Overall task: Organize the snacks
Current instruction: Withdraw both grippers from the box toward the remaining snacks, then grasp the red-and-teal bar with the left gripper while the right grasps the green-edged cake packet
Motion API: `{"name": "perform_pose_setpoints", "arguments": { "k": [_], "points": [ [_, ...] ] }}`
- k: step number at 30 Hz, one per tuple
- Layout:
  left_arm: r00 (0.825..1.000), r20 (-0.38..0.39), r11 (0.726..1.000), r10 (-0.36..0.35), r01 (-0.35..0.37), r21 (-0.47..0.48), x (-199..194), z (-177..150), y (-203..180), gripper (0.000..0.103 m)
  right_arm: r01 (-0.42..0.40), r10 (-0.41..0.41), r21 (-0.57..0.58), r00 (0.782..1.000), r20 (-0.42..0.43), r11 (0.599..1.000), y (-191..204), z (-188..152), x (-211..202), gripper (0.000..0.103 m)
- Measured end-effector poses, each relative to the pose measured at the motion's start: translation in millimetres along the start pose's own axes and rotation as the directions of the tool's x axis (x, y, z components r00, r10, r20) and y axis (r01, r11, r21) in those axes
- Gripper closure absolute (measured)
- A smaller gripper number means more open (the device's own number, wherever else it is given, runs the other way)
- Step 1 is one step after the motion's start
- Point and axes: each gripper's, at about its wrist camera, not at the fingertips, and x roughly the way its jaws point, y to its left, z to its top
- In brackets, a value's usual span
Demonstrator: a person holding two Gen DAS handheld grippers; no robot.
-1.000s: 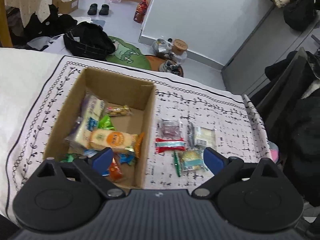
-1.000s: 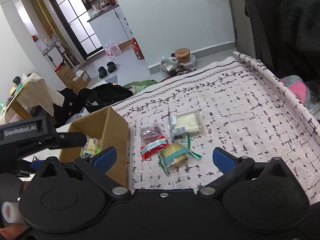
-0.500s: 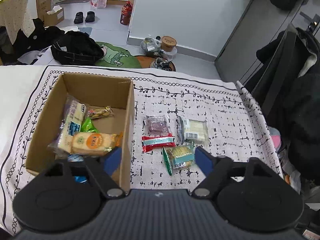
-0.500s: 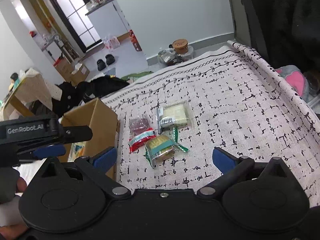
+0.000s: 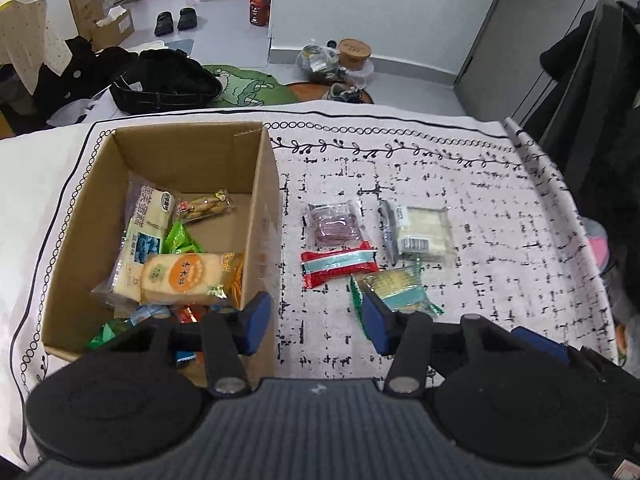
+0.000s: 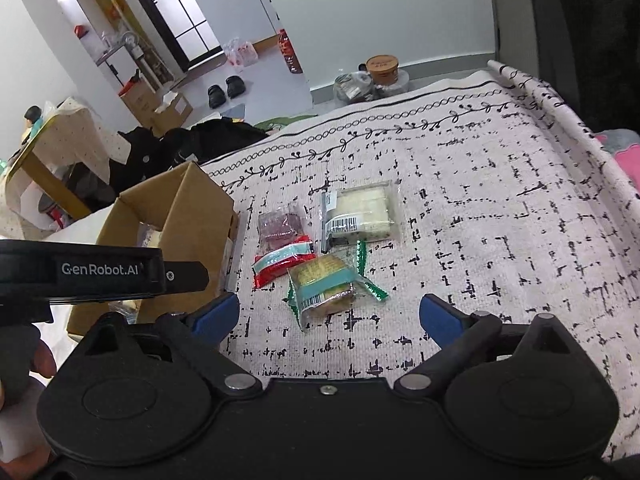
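Both grippers are empty and hovering over the near edge of the patterned cloth. The left gripper has its blue fingers spread wide, one hanging above the near right corner of the cardboard box, the other over the green-edged cracker pack. The right gripper is spread wide too, with that same pack sitting on the cloth just ahead of the gap between its fingers.

The box sits toward the left edge of the cloth, open on top, already loaded: a long white cake pack along its left wall, a small biscuit pack toward the back, an orange rice cracker pack lying on top near the front, plus green and blue wrappers poking out underneath.

Four snacks lie loose on the cloth right of the box, roughly mid-cloth. A purple cake in clear wrap is nearest the box's right wall, with a red wrapper touching its near side. The pale sandwich pack lies further right, and the green-edged pack is closest to the near edge, overlapping the red one's corner.

From the right wrist view, the left tool's black body shows at the left edge, with a bit of a hand below it.
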Motion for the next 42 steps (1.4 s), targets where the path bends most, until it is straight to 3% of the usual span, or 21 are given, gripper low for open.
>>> {"name": "perform_pose_setpoints", "arguments": {
  "k": [10,23,28,29,31,34,38,42],
  "points": [
    [0.999,-0.03,0.999,0.037,-0.038,-0.014,21.1,1.9,-3.2,0.071,-0.025,0.025,0.005,0.999,-0.046,1.0,-6.5,1.9,28.6,0.014],
    [0.998,-0.01,0.998,0.058,-0.058,-0.003,33.6,3.1,-0.7,0.075,-0.034,0.032,-0.034,0.998,-0.049,0.999,3.0,0.6,58.0,0.017],
    [0.999,-0.007,0.999,0.049,-0.049,0.006,35.6,5.7,-1.6,0.075,0.0,-0.002,-0.049,0.999,-0.038,0.999,5.5,-0.2,71.4,0.025],
    [0.999,-0.013,0.999,0.048,-0.048,0.008,37.0,6.1,-2.3,0.075,0.005,-0.007,-0.051,0.999,-0.042,0.999,5.0,-0.9,74.5,0.027],
    [0.998,-0.023,0.999,0.05,-0.05,0.007,39.9,6.6,-4.0,0.075,0.009,-0.011,-0.042,0.998,-0.063,0.999,2.8,-1.9,78.9,0.046],
    [0.999,-0.013,0.999,0.051,-0.05,0.008,40.8,7.3,-8.7,0.071,0.015,-0.018,-0.051,0.998,-0.061,0.999,-0.6,-1.9,76.2,0.055],
    [0.999,-0.007,0.999,0.038,-0.038,0.018,43.0,10.0,-19.6,0.07,0.042,-0.044,-0.034,0.997,-0.06,0.999,-12.2,0.7,69.7,0.058],
    [1.0,-0.011,0.999,0.025,-0.025,0.021,49.2,11.4,-29.3,0.054,0.079,-0.079,-0.003,0.996,-0.05,0.997,-28.4,3.2,62.2,0.058]
  ]
}}
